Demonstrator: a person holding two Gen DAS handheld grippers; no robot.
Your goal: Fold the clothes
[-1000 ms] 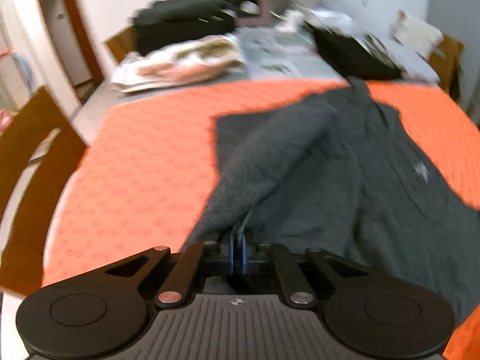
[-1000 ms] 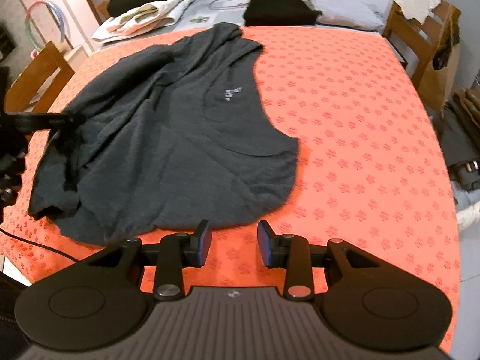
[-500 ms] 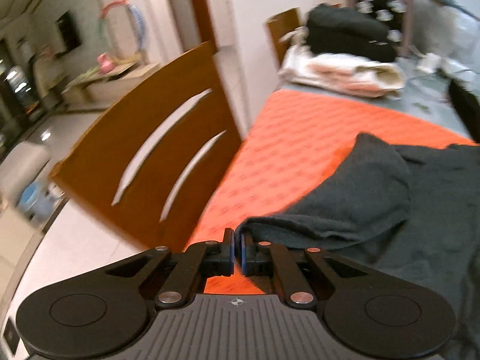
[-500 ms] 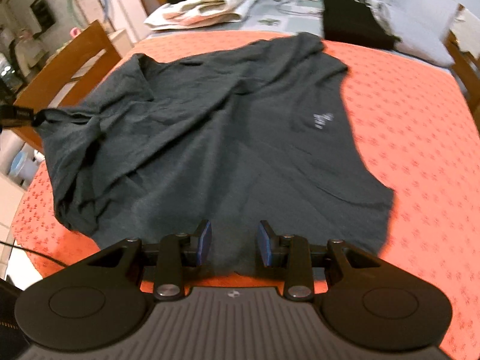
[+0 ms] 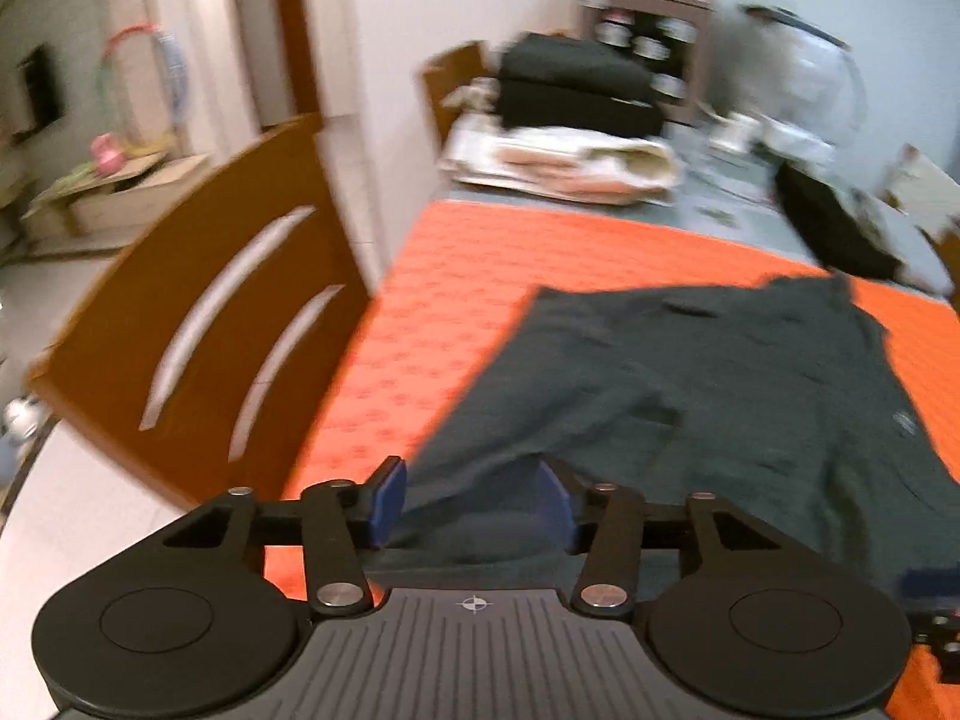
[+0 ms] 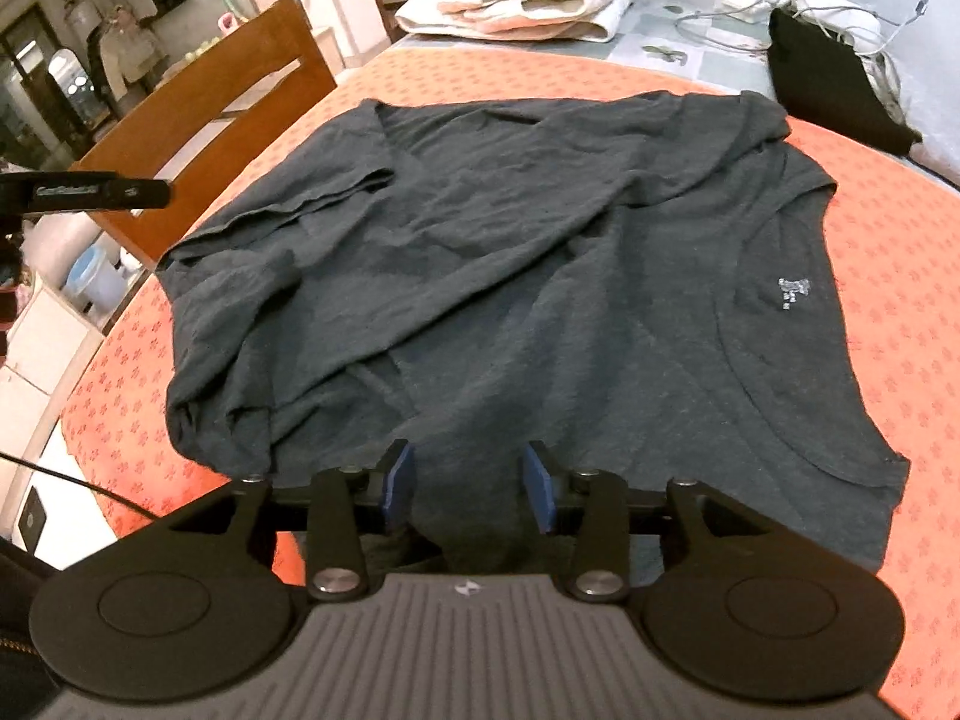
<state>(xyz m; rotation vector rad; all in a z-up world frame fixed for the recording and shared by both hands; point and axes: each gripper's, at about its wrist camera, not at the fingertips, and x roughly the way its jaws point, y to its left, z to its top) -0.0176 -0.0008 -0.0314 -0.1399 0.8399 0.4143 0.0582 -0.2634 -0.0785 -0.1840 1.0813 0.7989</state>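
Change since half a second ago: left tool (image 5: 471, 504), then pinched together on a fold of the shirt (image 6: 510, 276), now stands with jaws wide apart, cloth released. Right tool (image 6: 468, 486) jaws were apart then and are apart now; it has come further over the hem.

Shirt: dark grey, spread rumpled on the orange cloth of the bench (image 6: 936, 360), left sleeve bunched near the chair-side edge, small pale logo toward the right.

Pose: left tool low over the near-left hem, aimed along the bench beside the chair (image 5: 198, 348); right tool low over the near hem, cloth between its blue pads (image 6: 399, 480).
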